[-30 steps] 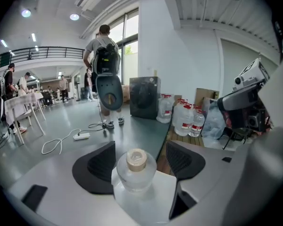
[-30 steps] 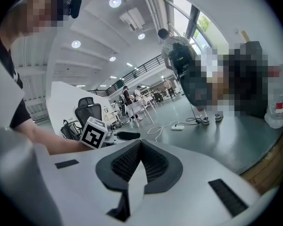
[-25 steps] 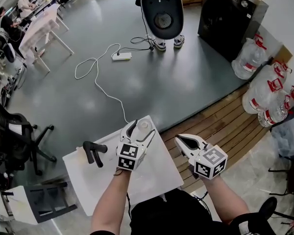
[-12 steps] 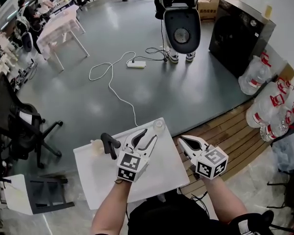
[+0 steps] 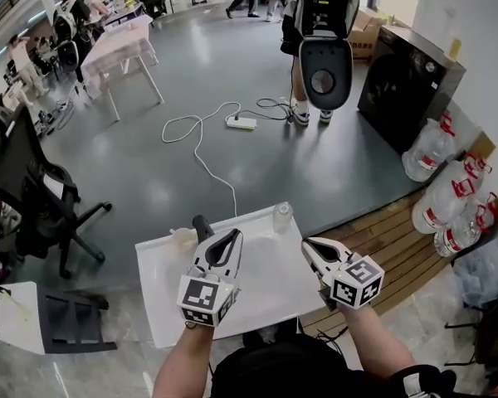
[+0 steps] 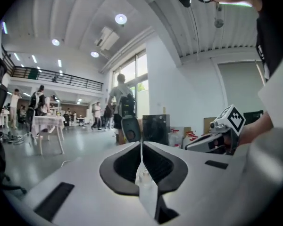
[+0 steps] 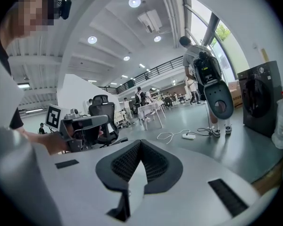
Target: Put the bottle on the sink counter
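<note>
A clear plastic bottle stands upright at the far right corner of the white sink counter, near the black faucet. My left gripper hovers over the counter a short way back from the bottle and does not touch it. Its jaws are closing to a thin line with nothing between them. My right gripper hangs over the counter's right edge, shut and empty. In each gripper view the other gripper shows off to the side.
A person with a large grey device stands on the grey floor beyond the counter. A black machine and water jugs line the right wall. A power strip with its cable lies on the floor. An office chair stands left.
The left gripper stood open around the bottle a second ago. It has let the bottle go on the counter, drawn back toward me and shut. The right gripper has barely moved.
</note>
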